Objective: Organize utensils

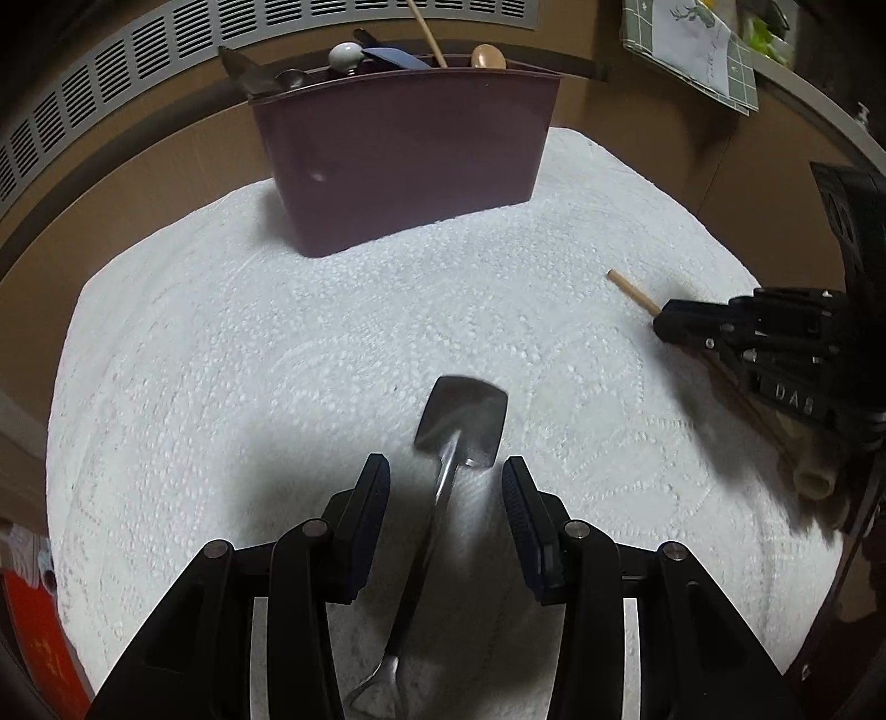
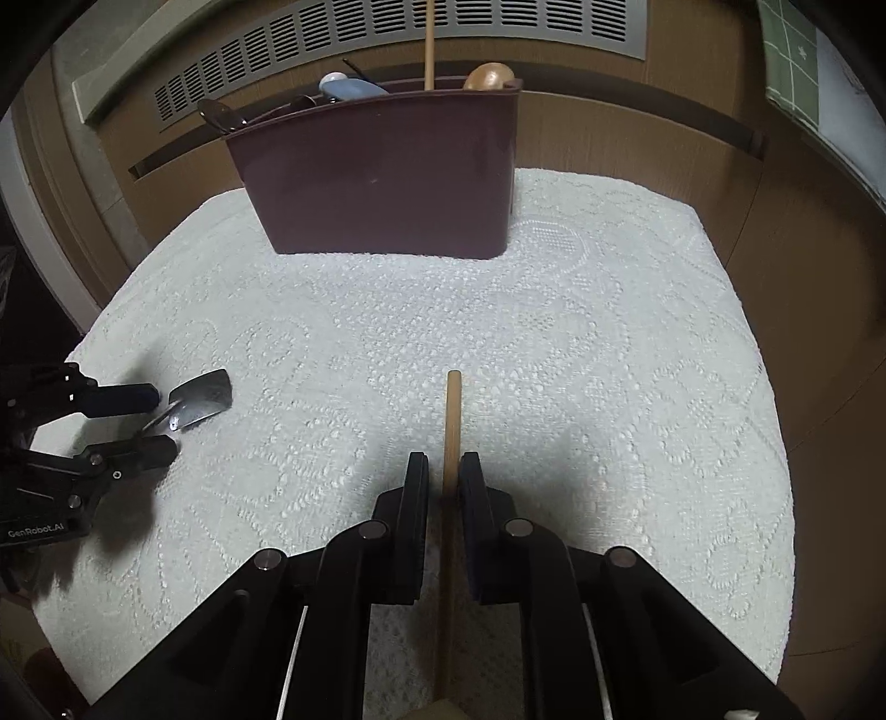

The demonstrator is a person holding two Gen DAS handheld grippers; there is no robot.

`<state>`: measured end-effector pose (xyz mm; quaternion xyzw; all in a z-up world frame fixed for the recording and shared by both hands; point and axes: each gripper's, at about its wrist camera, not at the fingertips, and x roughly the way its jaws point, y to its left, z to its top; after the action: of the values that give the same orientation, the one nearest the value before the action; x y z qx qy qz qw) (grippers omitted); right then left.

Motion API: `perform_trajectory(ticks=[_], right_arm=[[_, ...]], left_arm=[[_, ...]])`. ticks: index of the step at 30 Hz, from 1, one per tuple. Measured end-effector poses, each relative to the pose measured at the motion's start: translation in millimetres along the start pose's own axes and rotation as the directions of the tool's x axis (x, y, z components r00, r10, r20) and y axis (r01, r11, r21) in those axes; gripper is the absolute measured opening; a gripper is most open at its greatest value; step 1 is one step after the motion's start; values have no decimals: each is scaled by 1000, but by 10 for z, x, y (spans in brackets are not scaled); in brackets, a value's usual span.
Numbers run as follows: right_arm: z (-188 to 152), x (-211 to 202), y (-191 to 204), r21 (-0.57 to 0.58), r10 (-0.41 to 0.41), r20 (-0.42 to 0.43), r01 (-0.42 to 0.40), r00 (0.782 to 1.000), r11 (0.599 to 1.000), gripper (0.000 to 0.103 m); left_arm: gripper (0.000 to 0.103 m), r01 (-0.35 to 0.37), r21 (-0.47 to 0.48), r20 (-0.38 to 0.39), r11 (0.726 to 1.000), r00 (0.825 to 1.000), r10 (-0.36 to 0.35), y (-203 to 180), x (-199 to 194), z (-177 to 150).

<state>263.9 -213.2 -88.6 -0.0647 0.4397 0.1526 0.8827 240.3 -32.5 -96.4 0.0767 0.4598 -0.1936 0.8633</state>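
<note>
A metal shovel-shaped spoon (image 1: pixel 462 421) lies on the white lace cloth (image 1: pixel 249 360), its handle running back between the open jaws of my left gripper (image 1: pixel 443 476). The spoon also shows in the right wrist view (image 2: pixel 202 396) beside the left gripper (image 2: pixel 158 421). My right gripper (image 2: pixel 443 471) is shut on the thin handle of a wooden utensil (image 2: pixel 453 421), which points toward the bin. In the left wrist view that utensil (image 1: pixel 631 291) sticks out of the right gripper (image 1: pixel 664 321). A dark maroon bin (image 1: pixel 404 149) (image 2: pixel 387 171) at the back holds several utensils.
The cloth (image 2: pixel 609 360) covers a small table ringed by brown cardboard walls (image 1: pixel 637 105). A vent grille (image 2: pixel 387 39) runs behind the bin. A patterned cloth and papers (image 1: pixel 692 44) hang at the upper right. A red object (image 1: pixel 39 637) sits at the lower left.
</note>
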Motion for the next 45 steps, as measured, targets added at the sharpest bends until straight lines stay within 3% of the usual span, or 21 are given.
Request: perform_trajectory(ticks=[7, 14, 17, 20, 24, 28, 31, 32, 33, 41, 45], right_arm=[[-61, -193, 25, -22, 16, 45, -15, 999, 1000, 6], [-25, -412, 20, -7, 45, 132, -44, 990, 999, 6], [-14, -461, 17, 4, 60, 150, -61, 987, 998, 6], [-7, -539, -19, 20, 70, 165, -74, 984, 997, 6], [25, -696, -59, 37, 77, 202, -86, 976, 996, 6], [69, -871, -29, 26, 72, 267, -82, 961, 996, 6], [93, -929, -9, 20, 77, 282, -87, 956, 996, 6], [103, -938, -1, 21, 78, 286, -88, 955, 996, 6], [108, -941, 1, 21, 76, 287, -85, 955, 996, 6], [237, -884, 13, 31, 75, 298, -88, 951, 996, 6], [239, -825, 24, 18, 72, 274, -79, 959, 997, 6]], left_arm=[[43, 12, 68, -47, 998, 999, -8, -113, 145, 214], [43, -2, 55, -80, 999, 997, 6, -157, 213, 272], [35, -6, 16, -39, 1000, 999, 6, -124, 159, 226], [33, 52, -52, 33, 997, 998, -50, -90, -48, 168], [32, 84, -87, 195, 993, 979, -66, -109, -494, 144], [32, 86, -120, 286, 989, 957, -49, -53, -764, 181], [30, 82, -135, 315, 987, 948, -36, -27, -849, 198], [21, 77, -138, 323, 987, 946, -29, -1, -871, 197], [3, 72, -141, 328, 987, 944, -22, 8, -887, 204], [3, 65, -178, 370, 982, 929, 5, 136, -893, 308], [3, 75, -198, 322, 977, 947, -8, 217, -765, 311]])
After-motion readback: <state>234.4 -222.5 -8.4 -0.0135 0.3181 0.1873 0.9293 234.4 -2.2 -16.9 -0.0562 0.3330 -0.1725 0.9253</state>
